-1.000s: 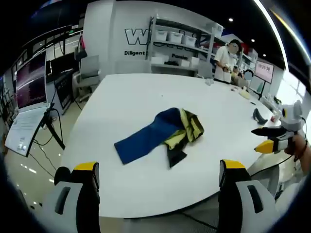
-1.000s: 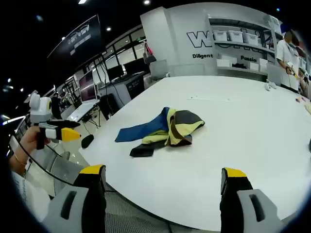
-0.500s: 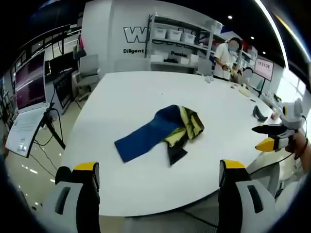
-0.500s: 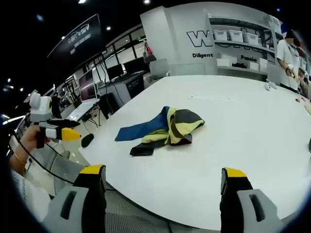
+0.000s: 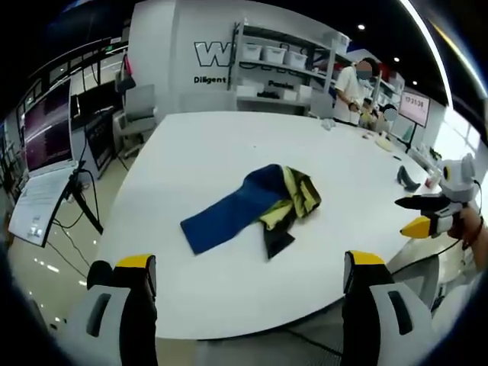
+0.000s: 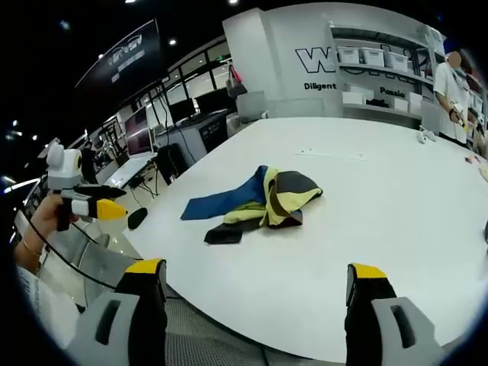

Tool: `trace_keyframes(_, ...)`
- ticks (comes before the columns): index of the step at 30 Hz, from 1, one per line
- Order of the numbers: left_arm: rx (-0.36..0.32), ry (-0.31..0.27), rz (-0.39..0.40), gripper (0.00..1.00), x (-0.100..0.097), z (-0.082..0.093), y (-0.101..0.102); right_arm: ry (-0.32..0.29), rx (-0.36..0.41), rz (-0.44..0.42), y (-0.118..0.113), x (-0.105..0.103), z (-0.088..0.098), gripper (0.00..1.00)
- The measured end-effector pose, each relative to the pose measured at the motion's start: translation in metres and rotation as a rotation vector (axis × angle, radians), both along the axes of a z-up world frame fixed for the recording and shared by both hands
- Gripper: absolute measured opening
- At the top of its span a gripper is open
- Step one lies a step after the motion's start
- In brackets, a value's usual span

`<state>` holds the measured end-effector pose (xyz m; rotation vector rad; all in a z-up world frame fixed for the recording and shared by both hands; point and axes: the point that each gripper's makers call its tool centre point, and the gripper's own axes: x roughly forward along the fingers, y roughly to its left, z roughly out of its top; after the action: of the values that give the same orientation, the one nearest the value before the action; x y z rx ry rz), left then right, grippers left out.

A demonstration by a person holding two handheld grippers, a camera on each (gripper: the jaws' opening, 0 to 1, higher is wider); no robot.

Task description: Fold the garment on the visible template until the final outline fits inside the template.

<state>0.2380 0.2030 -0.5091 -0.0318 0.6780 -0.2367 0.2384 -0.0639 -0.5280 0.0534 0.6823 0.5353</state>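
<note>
A bright hall of shelves and monitors surrounds a wide white desk [image 5: 191, 152]. The garment [image 5: 252, 207] lies crumpled mid-desk — its blue length trails toward the left claw [image 5: 248, 286], its yellow-and-dark bunch toward the right claw [image 6: 255, 293]. Both claws hang off the near edge, well apart from the cloth, jaws spread wide and empty. I'd judge neither clearly nearer — no template outline is discernible.
</note>
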Motion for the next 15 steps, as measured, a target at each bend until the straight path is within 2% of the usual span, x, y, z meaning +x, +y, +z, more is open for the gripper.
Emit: trace_keyframes(15,-0.001,-0.002,0.007,0.97,0.0013,0.0013,-0.0005,-0.018,0.006,-0.006,-0.0018,0.0015,0.0015,0.94)
